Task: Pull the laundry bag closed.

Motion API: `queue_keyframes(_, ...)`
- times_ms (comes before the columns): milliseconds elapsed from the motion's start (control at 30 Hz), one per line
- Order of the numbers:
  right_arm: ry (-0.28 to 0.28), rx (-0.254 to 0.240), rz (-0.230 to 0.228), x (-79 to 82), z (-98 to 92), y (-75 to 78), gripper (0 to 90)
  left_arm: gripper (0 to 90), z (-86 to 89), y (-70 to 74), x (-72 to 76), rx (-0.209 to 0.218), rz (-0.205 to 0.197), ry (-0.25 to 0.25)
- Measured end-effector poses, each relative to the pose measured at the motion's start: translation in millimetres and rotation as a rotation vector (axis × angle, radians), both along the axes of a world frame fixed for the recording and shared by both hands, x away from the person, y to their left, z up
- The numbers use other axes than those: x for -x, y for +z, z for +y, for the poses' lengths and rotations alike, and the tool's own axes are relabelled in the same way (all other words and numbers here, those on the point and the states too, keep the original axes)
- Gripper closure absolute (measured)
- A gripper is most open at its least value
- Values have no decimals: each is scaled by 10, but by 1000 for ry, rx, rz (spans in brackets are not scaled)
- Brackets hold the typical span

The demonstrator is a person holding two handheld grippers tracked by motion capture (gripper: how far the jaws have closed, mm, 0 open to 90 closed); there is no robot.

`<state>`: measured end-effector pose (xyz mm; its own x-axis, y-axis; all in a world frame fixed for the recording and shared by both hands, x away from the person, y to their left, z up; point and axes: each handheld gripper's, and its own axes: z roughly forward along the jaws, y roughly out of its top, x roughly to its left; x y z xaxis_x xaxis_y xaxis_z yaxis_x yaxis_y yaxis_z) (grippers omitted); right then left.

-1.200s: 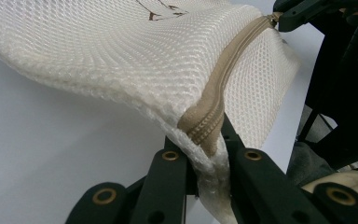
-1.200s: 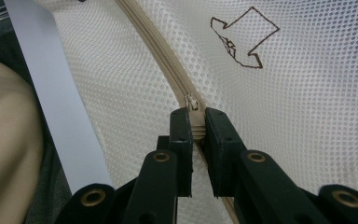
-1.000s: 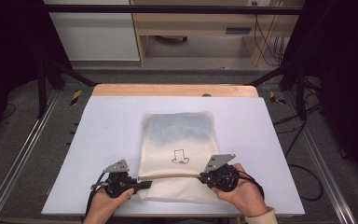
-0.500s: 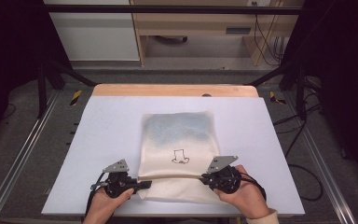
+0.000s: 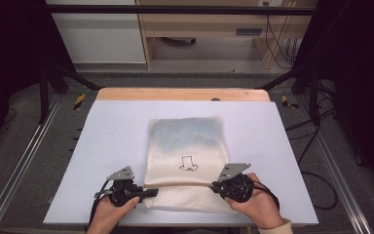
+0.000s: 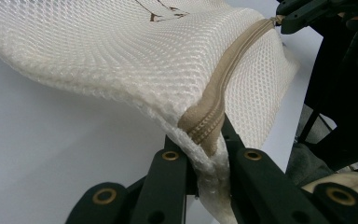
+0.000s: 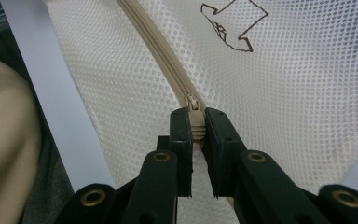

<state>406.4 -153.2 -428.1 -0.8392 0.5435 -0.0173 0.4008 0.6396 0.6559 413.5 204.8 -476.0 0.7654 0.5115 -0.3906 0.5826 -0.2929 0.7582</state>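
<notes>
Nothing has shifted since the earlier frames: both my hands sit in the same spots low in the high view, and the mesh bag [image 5: 187, 151] lies as it did, in the middle of the pale table [image 5: 102, 141], running from the centre down toward the lower edge.

My left gripper [image 5: 148, 192] is clenched on the bag's near left corner; in the left gripper view its jaws pinch the bunched mesh right at the end of the beige zipper [image 6: 214, 109], and the fabric lifts off the table there and billows toward the upper left of the frame. My right gripper [image 5: 215, 185] is clamped on the zipper pull [image 7: 193, 103] at the bag's near right side; in the right gripper view the jaws squeeze the small tab at frame centre, with the zipper tape running away to the upper left.

The bag is cream-white with a fine honeycomb weave, soft and rumpled. Its far half looks bluish-grey. A small dark line drawing [image 5: 188, 164] is printed just below its middle. The zipper stretches taut between my two grippers across the near end.
</notes>
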Motion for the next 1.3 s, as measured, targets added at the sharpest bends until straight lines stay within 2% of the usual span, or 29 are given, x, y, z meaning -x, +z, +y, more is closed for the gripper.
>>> queue_keyframes(800, -22, 1, 9, 23, -85, -34, 819, 851, 38, 23, -8, -2, -7, 8)
queue_keyframes(1300, -25, 7, 20, 32, -102, -77, 819, 850, 64, 29, -6, -6, 4, 16)
